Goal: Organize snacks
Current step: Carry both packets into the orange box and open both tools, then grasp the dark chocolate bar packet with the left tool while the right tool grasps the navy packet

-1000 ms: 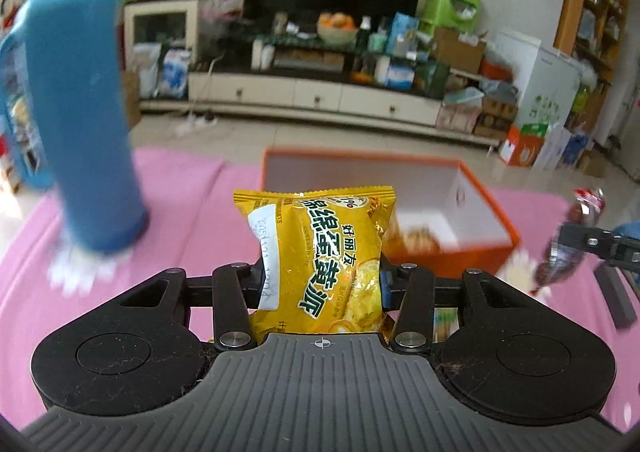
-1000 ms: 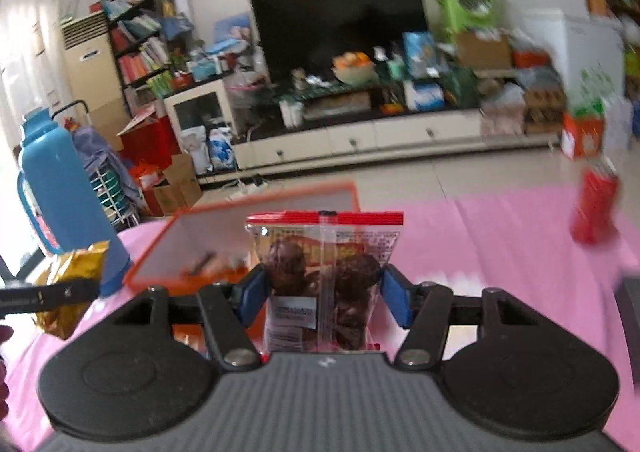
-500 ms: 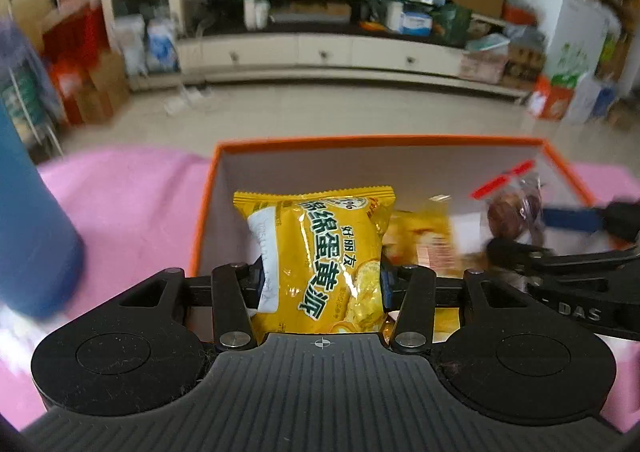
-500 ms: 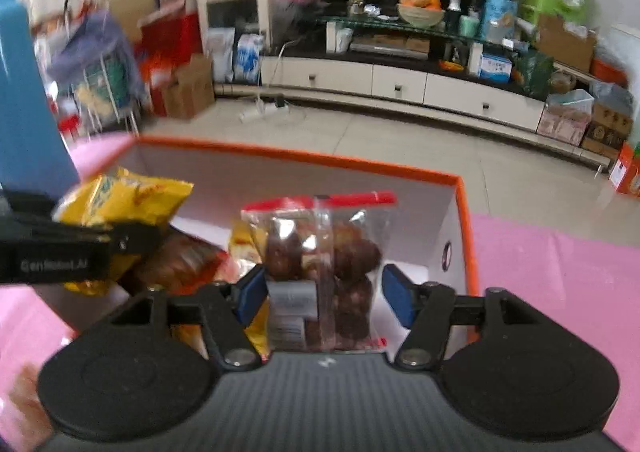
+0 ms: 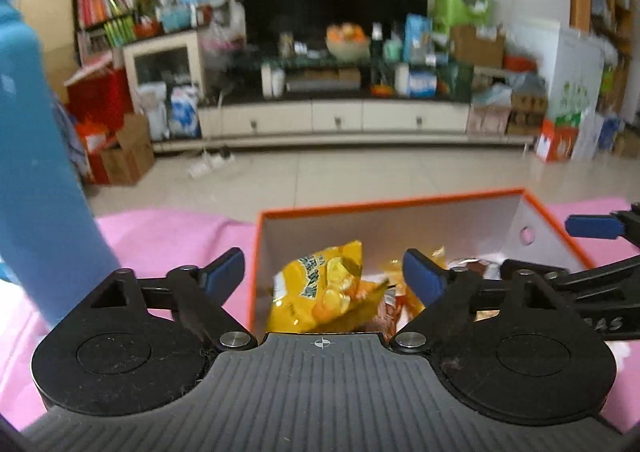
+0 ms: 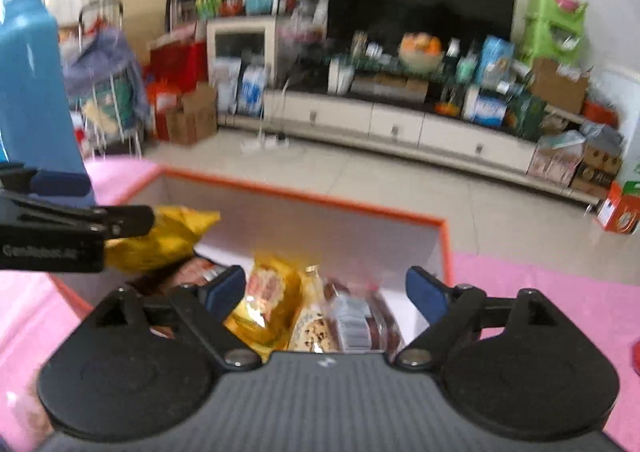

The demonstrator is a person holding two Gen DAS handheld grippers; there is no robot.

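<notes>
An orange-rimmed box (image 5: 384,204) with white inner walls sits on the pink cloth and holds several snack packs. In the left wrist view my left gripper (image 5: 323,276) hangs over the box's near left corner, its jaws opening, and the yellow snack bag (image 5: 320,288) lies loose below them, clear of both pads. In the right wrist view my right gripper (image 6: 326,292) is over the box (image 6: 304,193), jaws opening too. The clear bag of brown snacks (image 6: 362,322) lies under them among the other packs, free of the pads. The left gripper's fingers (image 6: 120,220) enter at the left by the yellow bag (image 6: 164,238).
A tall blue bottle (image 5: 36,179) stands on the pink cloth (image 5: 168,232) left of the box, close to my left gripper. Beyond the table edge are a tiled floor and a TV cabinet (image 5: 336,119). A red object (image 6: 636,356) shows at the right edge.
Both grippers moved over the box and spread their jaws wide. The yellow bag and the clear bag of brown snacks left the pads and dropped into the box.
</notes>
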